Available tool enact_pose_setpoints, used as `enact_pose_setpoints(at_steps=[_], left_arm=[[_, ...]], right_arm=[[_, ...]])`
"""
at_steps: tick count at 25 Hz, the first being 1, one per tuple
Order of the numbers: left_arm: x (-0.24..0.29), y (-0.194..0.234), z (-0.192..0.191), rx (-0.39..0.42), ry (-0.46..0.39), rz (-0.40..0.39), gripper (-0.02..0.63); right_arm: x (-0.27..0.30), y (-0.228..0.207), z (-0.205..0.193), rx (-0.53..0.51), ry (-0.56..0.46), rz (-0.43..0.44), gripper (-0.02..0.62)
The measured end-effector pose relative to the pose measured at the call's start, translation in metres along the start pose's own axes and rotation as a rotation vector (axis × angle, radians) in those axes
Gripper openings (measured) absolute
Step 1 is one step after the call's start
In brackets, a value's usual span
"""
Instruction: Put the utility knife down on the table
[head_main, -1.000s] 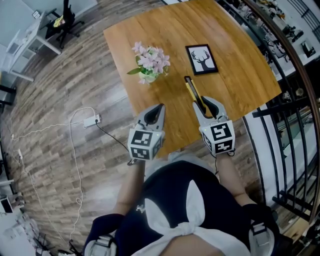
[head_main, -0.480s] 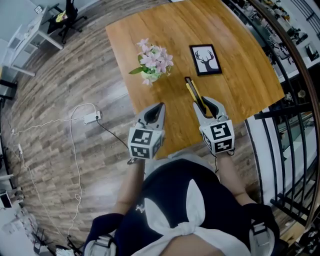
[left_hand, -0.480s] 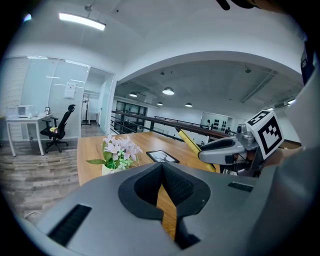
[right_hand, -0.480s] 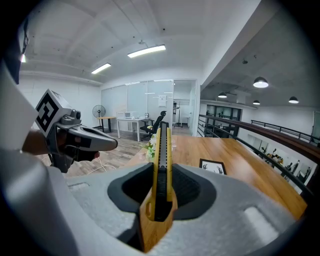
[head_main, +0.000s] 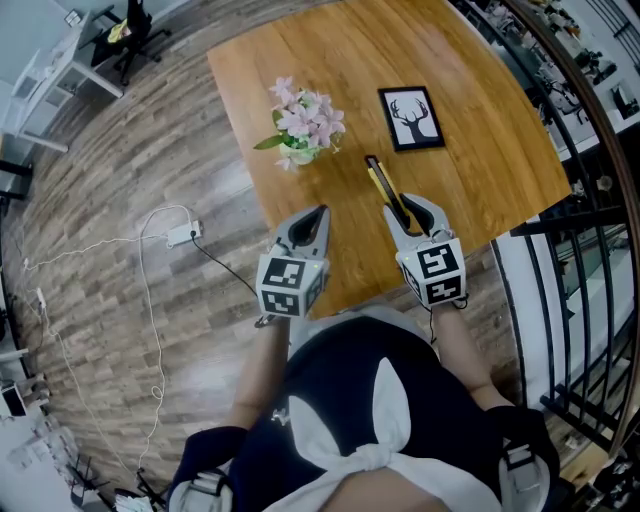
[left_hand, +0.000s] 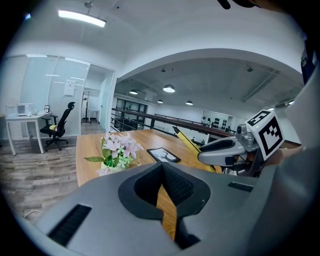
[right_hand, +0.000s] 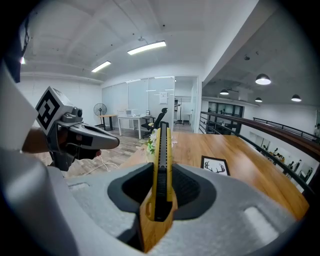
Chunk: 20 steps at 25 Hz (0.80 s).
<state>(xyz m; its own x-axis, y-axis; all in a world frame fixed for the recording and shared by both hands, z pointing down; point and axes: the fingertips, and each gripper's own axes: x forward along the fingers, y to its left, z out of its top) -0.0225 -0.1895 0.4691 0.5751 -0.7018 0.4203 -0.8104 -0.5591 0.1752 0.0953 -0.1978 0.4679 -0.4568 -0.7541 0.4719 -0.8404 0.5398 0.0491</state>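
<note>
A yellow and black utility knife (head_main: 385, 188) sticks out forward from my right gripper (head_main: 408, 208), which is shut on its handle end above the wooden table (head_main: 470, 150). In the right gripper view the knife (right_hand: 162, 160) stands on edge between the pads, blade end pointing away. My left gripper (head_main: 318, 216) hovers beside it over the table's near edge, jaws shut with nothing in them. The left gripper view shows the right gripper (left_hand: 220, 147) and the knife at its right.
A small vase of pink flowers (head_main: 303, 122) and a framed deer picture (head_main: 410, 117) stand further back on the table. A black railing (head_main: 575, 230) runs along the right. A cable with a white adapter (head_main: 185, 240) lies on the wood floor at left.
Both grippers have eased slightly down toward the table. The knife stays clamped in the right one and the left stays shut.
</note>
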Motion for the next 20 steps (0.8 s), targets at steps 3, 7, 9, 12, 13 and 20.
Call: enact_pose_setpoints(at_steps=[3,7,9,12,13,20], left_arm=[[0.002,0.002,0.001,-0.001,-0.001,0.004,0.017],[0.003,0.008,0.009,-0.012,-0.023,0.032,0.017],[0.005,0.009,0.007,-0.011,-0.020,0.032,0.017],[0.007,0.010,0.003,-0.012,-0.005,0.025,0.017],[0.007,0.010,0.002,-0.012,-0.001,0.024,0.017],[0.008,0.011,-0.001,-0.012,0.008,0.020,0.017]], right_arm=[[0.003,0.000,-0.002,-0.001,0.008,0.006,0.114],[0.008,-0.001,-0.004,-0.003,0.017,0.014,0.114],[0.011,-0.001,-0.006,-0.003,0.021,0.019,0.114],[0.015,-0.001,-0.007,-0.004,0.027,0.025,0.114],[0.016,-0.001,-0.008,-0.004,0.029,0.027,0.114],[0.020,0.003,-0.012,-0.009,0.044,0.039,0.114]])
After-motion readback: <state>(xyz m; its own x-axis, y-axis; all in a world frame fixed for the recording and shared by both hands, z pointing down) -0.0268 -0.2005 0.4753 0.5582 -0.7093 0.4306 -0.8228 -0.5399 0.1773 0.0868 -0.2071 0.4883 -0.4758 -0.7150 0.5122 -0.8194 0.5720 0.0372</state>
